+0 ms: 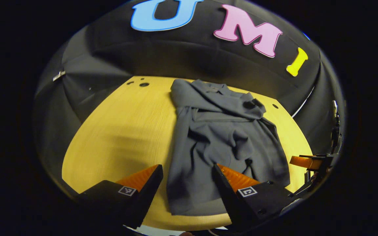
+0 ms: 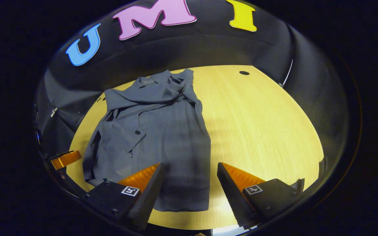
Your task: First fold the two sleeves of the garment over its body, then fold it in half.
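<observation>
Nothing I can read here apart from the wall letters. My left gripper [image 1: 187,173] has a small square black-and-white marker on each finger, a coded pattern, not writing. My right gripper [image 2: 189,172] carries the same kind of square markers on both fingers. The grey garment [image 2: 156,131] shows no legible label or print.

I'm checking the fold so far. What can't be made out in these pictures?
- Shirt hem corner, left gripper view: behind the left tongs.
- Shirt's lower left corner, right gripper view: behind the right tongs.
- Sleeve ends: lost in dark folds near the collar.
</observation>
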A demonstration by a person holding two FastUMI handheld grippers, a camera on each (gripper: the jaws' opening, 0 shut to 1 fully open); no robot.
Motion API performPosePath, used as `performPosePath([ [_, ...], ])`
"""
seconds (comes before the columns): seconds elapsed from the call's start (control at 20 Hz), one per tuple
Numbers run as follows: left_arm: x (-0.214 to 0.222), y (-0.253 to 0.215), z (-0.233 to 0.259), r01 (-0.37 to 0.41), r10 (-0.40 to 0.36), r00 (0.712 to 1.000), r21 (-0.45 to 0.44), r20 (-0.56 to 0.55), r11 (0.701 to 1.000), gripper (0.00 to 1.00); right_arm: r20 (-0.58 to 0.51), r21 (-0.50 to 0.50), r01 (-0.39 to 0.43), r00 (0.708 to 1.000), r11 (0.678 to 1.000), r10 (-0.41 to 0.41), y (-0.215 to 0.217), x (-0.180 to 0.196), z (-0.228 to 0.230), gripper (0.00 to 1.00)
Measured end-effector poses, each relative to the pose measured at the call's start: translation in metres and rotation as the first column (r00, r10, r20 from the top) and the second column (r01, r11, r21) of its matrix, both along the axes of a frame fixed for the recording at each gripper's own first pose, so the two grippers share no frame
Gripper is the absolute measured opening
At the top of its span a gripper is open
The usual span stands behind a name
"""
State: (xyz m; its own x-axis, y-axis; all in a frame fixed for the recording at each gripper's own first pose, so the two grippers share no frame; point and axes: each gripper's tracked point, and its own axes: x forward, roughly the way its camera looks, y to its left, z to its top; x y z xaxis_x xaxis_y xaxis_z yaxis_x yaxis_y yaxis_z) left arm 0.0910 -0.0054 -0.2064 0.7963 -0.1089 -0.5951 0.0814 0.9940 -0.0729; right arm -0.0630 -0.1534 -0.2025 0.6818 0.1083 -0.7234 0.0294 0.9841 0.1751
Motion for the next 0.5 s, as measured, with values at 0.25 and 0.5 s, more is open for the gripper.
performPosePath([
  [0.25, -0.021, 0.004, -0.032, -0.005, 0.004, 0.998, -0.021, -0.057, 1.0, 0.96, -0.036, -0.018, -0.004, 0.999, 1.0, 0.003, 0.01, -0.015, -0.024, 1.0],
  [0.5, -0.024, -0.007, -0.057, 0.033, -0.03, 0.995, 0.031, -0.093, 0.999, 0.97, -0.063, -0.063, -0.018, 0.998, 0.998, 0.014, 0.016, -0.018, -0.043, 1.0],
])
